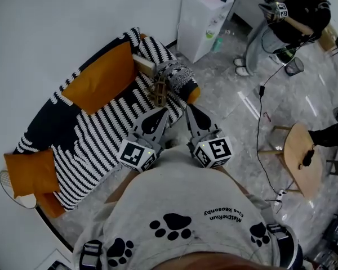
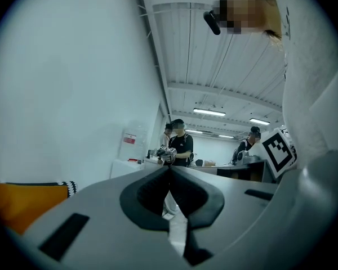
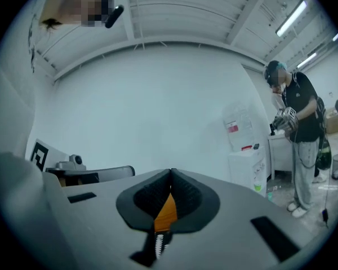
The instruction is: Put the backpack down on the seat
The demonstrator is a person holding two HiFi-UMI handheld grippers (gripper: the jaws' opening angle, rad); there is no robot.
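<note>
Holds grey left gripper (image 1: 160,112) shut, empty, beside right gripper (image 1: 189,109), likewise shut, empty | aims both at black-and-white striped sofa seat (image 1: 96,142), the drop spot | backpack unseen, judged worn from black buckled shoulder straps (image 1: 91,253)

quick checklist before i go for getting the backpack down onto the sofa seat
1. Left tool free: ok, jaws together, nothing between them.
2. Right tool free: ok, jaws together, empty.
3. Tools ready to take a strap: not ok, both are shut and would need opening first.
4. Landing spot on the sofa seat: ok, the striped middle is bare.
5. Far end of the seat: not ok, a wooden item lies there.
6. Where the backpack sits: cannot tell, only the shoulder straps show.
</note>
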